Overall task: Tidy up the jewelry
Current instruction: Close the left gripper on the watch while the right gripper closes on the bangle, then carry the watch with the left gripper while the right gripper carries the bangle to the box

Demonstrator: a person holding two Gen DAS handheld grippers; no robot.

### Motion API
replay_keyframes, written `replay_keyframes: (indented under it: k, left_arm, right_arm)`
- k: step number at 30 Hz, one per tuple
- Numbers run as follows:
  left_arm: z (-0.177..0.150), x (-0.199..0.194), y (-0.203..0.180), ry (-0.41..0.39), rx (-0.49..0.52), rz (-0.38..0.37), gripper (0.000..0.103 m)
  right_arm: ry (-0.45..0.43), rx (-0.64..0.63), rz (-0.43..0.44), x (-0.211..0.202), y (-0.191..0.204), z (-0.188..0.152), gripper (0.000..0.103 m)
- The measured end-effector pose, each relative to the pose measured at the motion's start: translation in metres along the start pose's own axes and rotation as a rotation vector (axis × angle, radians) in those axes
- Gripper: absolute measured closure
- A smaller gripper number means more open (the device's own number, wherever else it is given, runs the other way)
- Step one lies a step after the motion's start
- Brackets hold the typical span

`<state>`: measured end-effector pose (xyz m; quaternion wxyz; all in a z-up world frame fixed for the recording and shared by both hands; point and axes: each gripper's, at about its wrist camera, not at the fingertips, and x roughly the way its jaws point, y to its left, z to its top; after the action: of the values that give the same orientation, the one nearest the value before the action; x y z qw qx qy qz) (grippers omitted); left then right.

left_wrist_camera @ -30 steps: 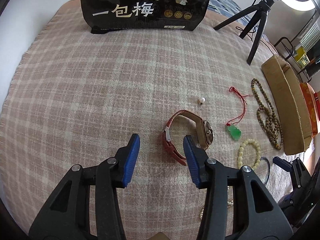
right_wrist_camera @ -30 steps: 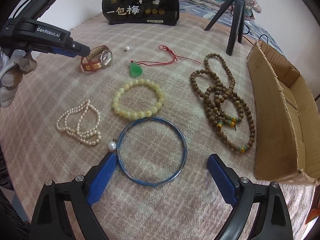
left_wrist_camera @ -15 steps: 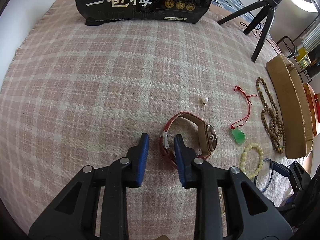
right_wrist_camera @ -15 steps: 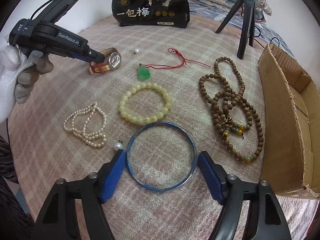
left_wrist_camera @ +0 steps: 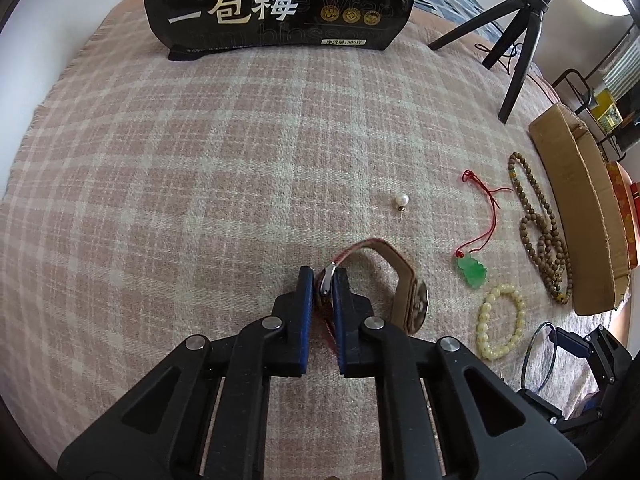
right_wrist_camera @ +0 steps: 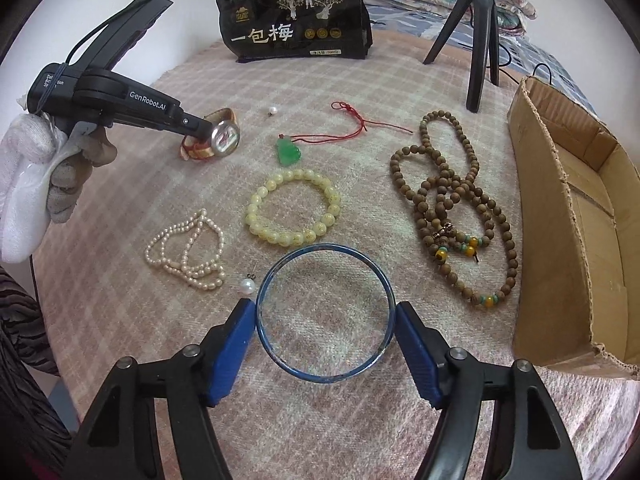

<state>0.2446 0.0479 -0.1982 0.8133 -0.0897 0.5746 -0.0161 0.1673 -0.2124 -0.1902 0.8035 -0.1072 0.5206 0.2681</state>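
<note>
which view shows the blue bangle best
The right wrist view: the whole blue bangle lies flat on the plaid blanket, its sides between the pads of the right hand-held gripper. The left wrist view catches only a thin arc of it near the frame's edge.

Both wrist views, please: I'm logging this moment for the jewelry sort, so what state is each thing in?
left gripper: shut on the watch strap.
watch: strap looped, standing on edge.
right gripper: pads touching both sides of the bangle.
blue bangle: flat on the blanket.
cardboard box: open, inside partly hidden.
yellow bead bracelet: flat, untouched.
jade pendant: flat, red cord trailing.
wooden bead necklace: loosely coiled.
pearl strand: bunched loops.
</note>
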Motion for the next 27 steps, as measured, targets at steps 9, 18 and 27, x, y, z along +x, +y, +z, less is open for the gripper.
replay_keyframes:
  k: [9, 18, 27]
  left_arm:
    - [0.006, -0.018, 0.004, -0.051, -0.017, 0.000, 0.096]
    - [0.015, -0.041, -0.012, -0.118, -0.020, -0.050, 0.096]
    - [0.024, -0.057, -0.053, -0.170, 0.032, -0.100, 0.096]
  right_arm:
    - [-0.058, 0.014, -0.002, -0.019, 0.001, 0.007, 0.030]
    - [-0.162, 0.041, -0.030, -0.059, -0.005, 0.019, 0.030]
    - [-0.211, 0.123, -0.122, -0.086, -0.037, 0.018, 0.030]
